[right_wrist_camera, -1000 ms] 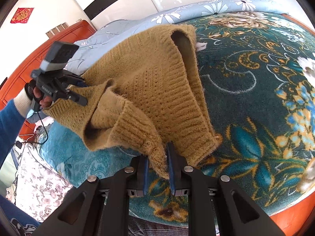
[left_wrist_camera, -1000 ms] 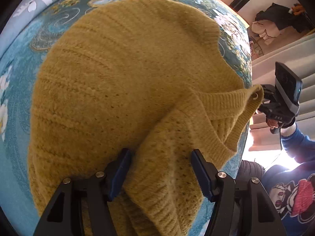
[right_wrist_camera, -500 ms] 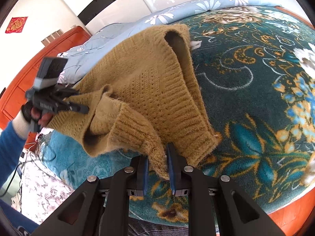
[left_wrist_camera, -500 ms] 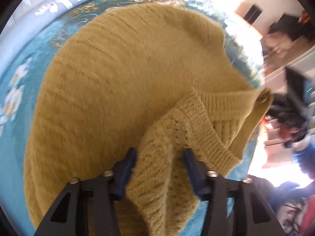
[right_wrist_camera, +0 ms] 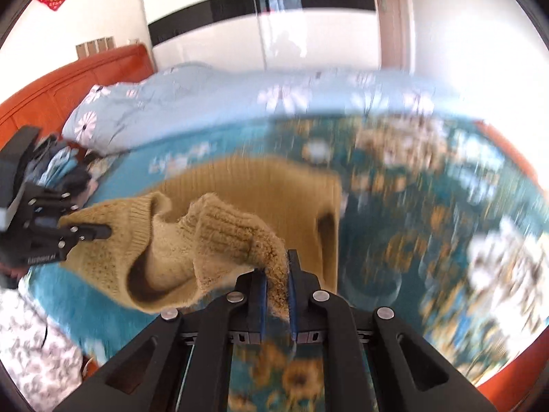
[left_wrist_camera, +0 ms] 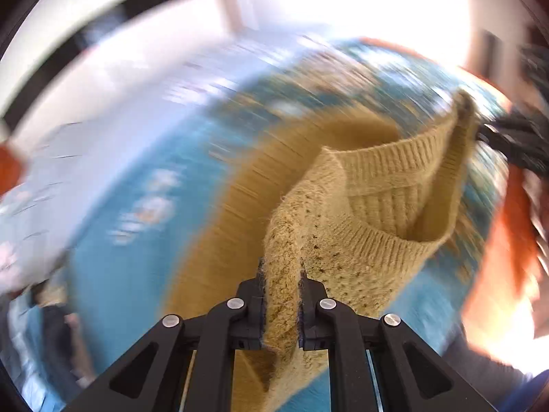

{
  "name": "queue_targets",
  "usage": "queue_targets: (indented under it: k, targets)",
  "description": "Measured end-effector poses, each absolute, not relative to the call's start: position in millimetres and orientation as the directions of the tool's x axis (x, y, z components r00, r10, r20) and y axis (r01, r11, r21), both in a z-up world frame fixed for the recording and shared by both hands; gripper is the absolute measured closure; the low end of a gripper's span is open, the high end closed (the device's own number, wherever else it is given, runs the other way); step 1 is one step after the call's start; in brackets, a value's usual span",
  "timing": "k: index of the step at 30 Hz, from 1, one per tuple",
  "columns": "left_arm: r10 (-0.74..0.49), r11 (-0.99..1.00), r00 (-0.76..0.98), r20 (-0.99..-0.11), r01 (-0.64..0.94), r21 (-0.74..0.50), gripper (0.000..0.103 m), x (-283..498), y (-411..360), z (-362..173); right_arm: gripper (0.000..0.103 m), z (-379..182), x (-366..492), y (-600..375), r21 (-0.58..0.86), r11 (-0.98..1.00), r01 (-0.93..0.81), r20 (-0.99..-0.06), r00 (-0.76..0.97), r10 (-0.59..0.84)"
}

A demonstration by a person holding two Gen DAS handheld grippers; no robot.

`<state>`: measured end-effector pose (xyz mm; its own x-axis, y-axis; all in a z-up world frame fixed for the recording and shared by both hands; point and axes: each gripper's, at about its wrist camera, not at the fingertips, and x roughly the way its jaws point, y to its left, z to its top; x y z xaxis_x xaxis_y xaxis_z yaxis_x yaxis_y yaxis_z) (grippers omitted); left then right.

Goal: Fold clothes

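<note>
A mustard-yellow knitted sweater [left_wrist_camera: 370, 202] hangs between my two grippers above a bed. My left gripper [left_wrist_camera: 282, 274] is shut on a fold of its knit near the ribbed edge. My right gripper [right_wrist_camera: 275, 271] is shut on another bunched edge of the sweater [right_wrist_camera: 219, 233]. The left gripper also shows at the left of the right wrist view [right_wrist_camera: 103, 230], clamped on the sweater's far corner. The rest of the sweater trails down onto the blanket [right_wrist_camera: 429, 226]. Both views are motion-blurred.
The bed carries a teal floral blanket and a pale blue flowered duvet [right_wrist_camera: 192, 103] at the back. An orange-red headboard [right_wrist_camera: 68, 79] stands at the left. A white wardrobe [right_wrist_camera: 260, 24] fills the wall behind.
My left gripper has closed onto the sweater fold. Both grippers have lifted, raising the near part of the sweater off the blanket, and the views have swung up toward the wall.
</note>
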<state>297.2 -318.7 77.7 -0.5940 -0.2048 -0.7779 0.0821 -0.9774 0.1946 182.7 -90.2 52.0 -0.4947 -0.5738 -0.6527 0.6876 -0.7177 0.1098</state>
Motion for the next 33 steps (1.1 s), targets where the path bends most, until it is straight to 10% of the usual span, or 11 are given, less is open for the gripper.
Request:
queue_targets:
  k: [12,24,33]
  targets:
    - [-0.397,-0.914,-0.781,-0.482,0.385,0.129,0.090,361.8,-380.9,243.8,0.094,235.9,198.1,-127.3,0.024,-0.747,0.665,-0.411,-0.674,-0.614]
    - [-0.423,-0.904,-0.884,-0.200,0.397,0.158,0.090,473.6,-330.5,354.0,0.094,329.4,267.5,-91.8,-0.074,-0.732,0.677,-0.189,-0.731,-0.656]
    - [-0.338,-0.939,-0.930,-0.146,0.322,0.121,0.090,505.8,-334.2,386.6,0.094,371.7,310.4,-74.2,-0.174,-0.704,0.688,-0.020,-0.718,-0.696]
